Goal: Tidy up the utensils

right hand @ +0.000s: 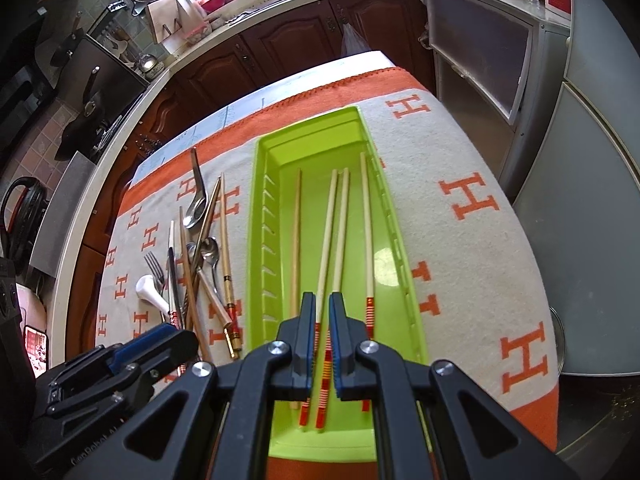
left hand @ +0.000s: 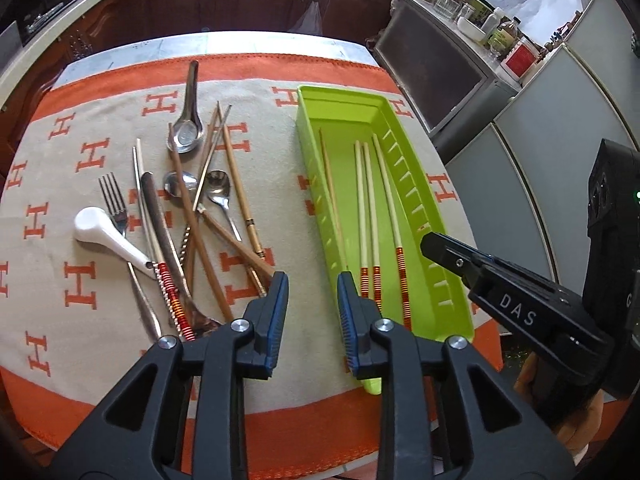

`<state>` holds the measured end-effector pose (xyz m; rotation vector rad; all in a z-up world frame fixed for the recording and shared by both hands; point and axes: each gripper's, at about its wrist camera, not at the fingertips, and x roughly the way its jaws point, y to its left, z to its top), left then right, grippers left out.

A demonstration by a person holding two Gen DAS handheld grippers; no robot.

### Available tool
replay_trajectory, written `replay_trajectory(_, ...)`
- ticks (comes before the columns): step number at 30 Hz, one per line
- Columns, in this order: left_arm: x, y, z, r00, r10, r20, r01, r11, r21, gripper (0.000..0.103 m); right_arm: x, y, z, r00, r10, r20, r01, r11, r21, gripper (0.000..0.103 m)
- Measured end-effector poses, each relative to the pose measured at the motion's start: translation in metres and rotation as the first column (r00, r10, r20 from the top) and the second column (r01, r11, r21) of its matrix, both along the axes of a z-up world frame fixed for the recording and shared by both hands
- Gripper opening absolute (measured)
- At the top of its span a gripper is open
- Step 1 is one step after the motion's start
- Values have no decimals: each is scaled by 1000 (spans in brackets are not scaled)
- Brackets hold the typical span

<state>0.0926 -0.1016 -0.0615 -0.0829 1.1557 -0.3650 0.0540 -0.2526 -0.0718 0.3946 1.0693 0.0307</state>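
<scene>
Cloth (left hand: 328, 208), beige with orange H marks, is lying under everything, spreading out ahead of both grippers.

Green tray (right hand: 264, 216) is sitting lengthwise straight ahead of the right gripper (right hand: 322, 312); ahead and to the right of the left gripper (left hand: 312, 292). It is holding four pale chopsticks (right hand: 344, 216), three with red-banded ends.

Loose pile (left hand: 192, 208) is lying ahead and to the left of the left gripper: metal spoons, a fork (left hand: 114, 200), a white ceramic spoon (left hand: 108, 236), brown chopsticks, one red-banded chopstick (left hand: 172, 292) crossing the rest.

Right gripper is hovering over the near end of the tray, jaws nearly together with a narrow gap, apparently clamping nothing; the banded ends are lying below the tips.

Left gripper is hanging jaws apart, empty, between pile and tray.

Judgement: sorting chopsticks into the tray is partway along. The next move likely calls for the left gripper reaching forward-left to the matching red-banded chopstick, pinching it clear of the tangle without dragging neighbours.
</scene>
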Motion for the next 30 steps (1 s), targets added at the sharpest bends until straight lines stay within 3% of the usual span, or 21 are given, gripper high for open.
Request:
replay_trajectory(15,-32,54,-7,993,56,100,-73,981,178,24,-8,44,3,997,82,-2,-82,997,9,6)
replay_trajectory(30,-36,68,-20,991,76,107,-98,971,216,24,-9,73,-5,989,146,-28,-146,989,9,6)
